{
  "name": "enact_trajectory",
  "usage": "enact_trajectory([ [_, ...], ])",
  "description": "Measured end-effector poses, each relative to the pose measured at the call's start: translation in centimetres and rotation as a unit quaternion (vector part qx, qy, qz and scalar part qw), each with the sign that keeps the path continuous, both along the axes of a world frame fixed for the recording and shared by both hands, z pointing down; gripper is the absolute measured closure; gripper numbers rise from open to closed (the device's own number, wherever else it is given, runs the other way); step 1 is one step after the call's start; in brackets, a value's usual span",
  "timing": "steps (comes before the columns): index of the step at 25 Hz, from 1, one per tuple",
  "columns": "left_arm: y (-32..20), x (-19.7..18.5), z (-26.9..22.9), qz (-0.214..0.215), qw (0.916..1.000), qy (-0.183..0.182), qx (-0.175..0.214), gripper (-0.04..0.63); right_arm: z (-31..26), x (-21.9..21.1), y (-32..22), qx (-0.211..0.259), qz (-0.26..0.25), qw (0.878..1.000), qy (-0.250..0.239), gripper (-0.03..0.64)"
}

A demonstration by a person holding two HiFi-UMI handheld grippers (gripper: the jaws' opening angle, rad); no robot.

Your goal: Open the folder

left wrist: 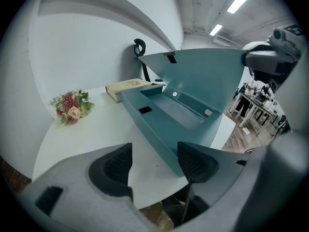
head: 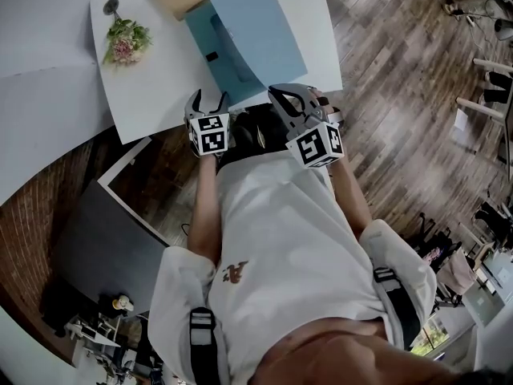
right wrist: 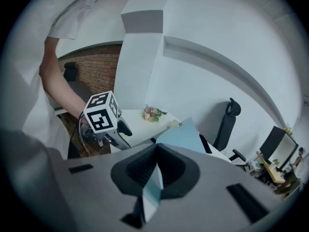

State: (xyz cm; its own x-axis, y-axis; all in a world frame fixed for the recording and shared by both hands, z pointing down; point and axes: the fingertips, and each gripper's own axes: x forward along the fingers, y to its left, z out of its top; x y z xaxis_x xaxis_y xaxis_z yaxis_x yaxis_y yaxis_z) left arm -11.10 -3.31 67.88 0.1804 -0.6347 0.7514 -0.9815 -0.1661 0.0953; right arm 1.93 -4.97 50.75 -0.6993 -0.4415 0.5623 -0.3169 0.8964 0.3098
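Head view: one folder [head: 255,32], one bouquet [head: 126,42]

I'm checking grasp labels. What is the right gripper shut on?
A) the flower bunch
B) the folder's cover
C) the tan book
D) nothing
B: the right gripper has its jaws pinched on a corner of the folder's cover, as its own view shows.
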Motion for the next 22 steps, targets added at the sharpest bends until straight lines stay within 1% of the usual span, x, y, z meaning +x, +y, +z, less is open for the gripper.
enact_trajectory([
  [22, 0.2, 0.2, 0.0, -0.01, 0.9999, -0.009, -0.007, 0.288, -2.2, 3.9, -2.0, 0.016, 0.056, 0.998, -0.013, 0.607],
])
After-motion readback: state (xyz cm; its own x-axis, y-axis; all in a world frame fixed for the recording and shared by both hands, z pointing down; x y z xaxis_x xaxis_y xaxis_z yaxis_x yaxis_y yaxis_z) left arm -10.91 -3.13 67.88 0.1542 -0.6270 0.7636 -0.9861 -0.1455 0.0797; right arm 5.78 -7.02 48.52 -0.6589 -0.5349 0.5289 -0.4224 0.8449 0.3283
